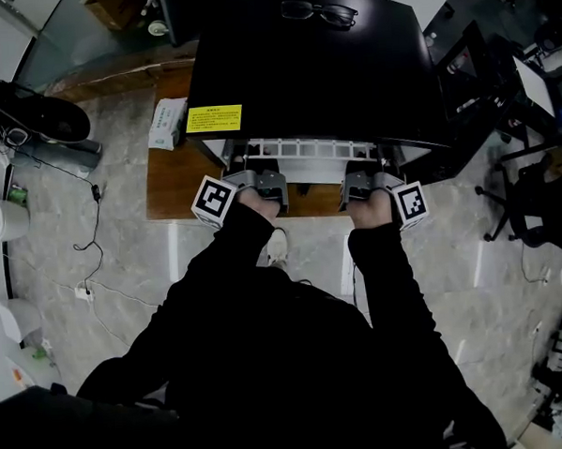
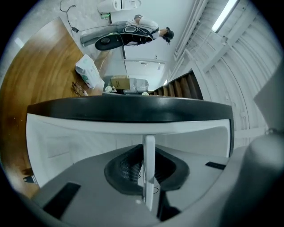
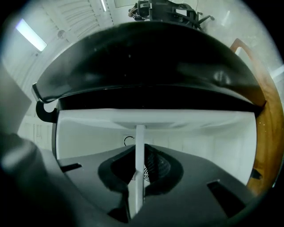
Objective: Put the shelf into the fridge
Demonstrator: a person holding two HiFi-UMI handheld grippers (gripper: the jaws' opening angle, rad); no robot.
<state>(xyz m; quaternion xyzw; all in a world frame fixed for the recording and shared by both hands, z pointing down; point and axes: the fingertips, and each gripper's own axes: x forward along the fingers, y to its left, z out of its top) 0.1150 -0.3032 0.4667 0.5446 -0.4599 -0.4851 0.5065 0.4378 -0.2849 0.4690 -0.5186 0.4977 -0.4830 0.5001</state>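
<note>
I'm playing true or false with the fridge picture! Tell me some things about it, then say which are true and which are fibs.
1. The left claw and the right claw each pinch the white shelf. True.
2. The fridge is white outside. False: it is black.
3. Glasses lie on top of the fridge. True.
4. The sticker on the fridge is red. False: it is yellow.

Grey marble floor (image 1: 104,261), wooden platform (image 1: 171,192), office chair (image 1: 529,201)
</note>
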